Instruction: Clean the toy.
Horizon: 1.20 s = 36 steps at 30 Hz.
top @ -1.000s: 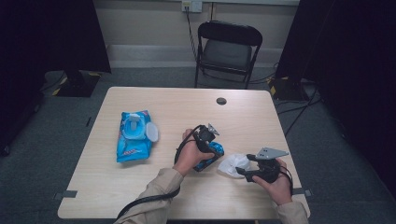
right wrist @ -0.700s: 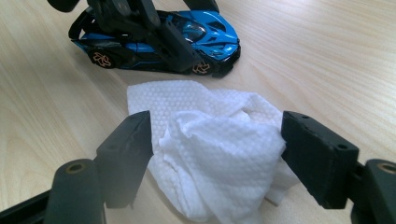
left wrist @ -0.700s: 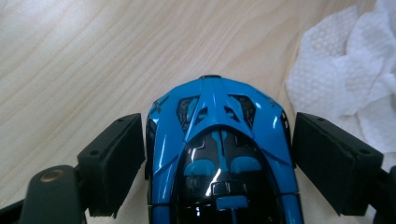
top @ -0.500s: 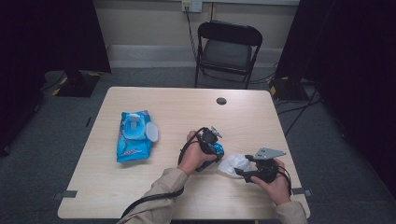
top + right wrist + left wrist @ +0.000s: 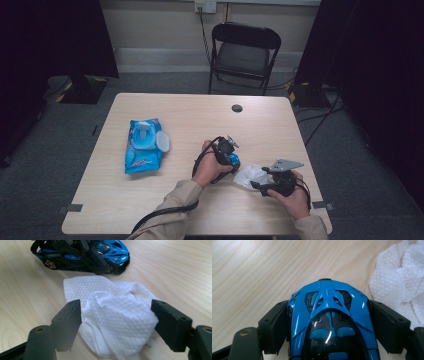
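The table (image 5: 175, 210) is seen from above the person's side, looking forward and down, with a folding chair (image 5: 244, 52) beyond its far edge. The left gripper view is taken very close along its jaws, looking down on a blue toy car (image 5: 332, 322) with a white wipe (image 5: 402, 282) at the right edge. The right gripper view is set low and close over the same wipe (image 5: 117, 315), with the car (image 5: 82, 255) behind. Car and wipe are shared by all three views.

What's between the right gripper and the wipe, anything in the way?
Nothing visible. The right gripper is open, its jaws on either side of the crumpled wipe. The toy car, clamped in the left gripper, sits just beyond the wipe.
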Motion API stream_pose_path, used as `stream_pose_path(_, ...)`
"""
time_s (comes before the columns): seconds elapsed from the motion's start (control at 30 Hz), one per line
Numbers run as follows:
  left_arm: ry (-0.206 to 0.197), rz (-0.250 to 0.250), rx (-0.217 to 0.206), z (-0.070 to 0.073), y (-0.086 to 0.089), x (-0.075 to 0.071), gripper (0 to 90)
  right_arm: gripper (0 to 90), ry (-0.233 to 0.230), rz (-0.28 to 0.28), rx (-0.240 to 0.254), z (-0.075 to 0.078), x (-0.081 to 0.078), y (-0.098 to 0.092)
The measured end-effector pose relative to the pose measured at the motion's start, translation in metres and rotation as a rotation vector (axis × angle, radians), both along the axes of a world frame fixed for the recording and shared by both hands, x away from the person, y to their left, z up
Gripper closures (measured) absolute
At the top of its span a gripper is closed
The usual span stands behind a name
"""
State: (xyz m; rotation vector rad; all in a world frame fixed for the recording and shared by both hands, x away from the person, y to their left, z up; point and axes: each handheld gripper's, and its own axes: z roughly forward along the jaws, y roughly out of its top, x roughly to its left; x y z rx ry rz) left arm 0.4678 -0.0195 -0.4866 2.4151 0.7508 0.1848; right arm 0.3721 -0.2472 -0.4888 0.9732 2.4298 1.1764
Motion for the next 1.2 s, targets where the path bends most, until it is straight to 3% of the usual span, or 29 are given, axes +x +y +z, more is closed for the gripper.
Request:
stream_pose_path(0.33, -0.001, 0.034, -0.01, 0.0, 0.001, -0.002, 24.1, 24.7, 0.004, -0.002, -0.007, -0.002, 0.0, 0.001)
stream_pose_path(0.53, 0.006, 0.031, 0.008, 0.002, 0.001, -0.002, 24.3, 24.7, 0.01, -0.004, -0.017, -0.005, 0.001, 0.001)
stream_pose_path(0.8, 0.006, 0.04, -0.031, 0.012, 0.008, -0.004, 24.4, 26.1, 0.015, -0.003, -0.048, -0.009, 0.002, 0.001)
stream_pose_path(0.9, 0.0, 0.049, -0.057, 0.016, 0.012, -0.005, 24.4, 26.1, 0.015, -0.006, -0.049, -0.009, 0.002, 0.001)
stream_pose_path(1.2, -0.03, 0.035, -0.08, 0.03, 0.021, -0.01, 24.4, 26.1, 0.017, -0.02, -0.038, -0.007, 0.002, 0.001)
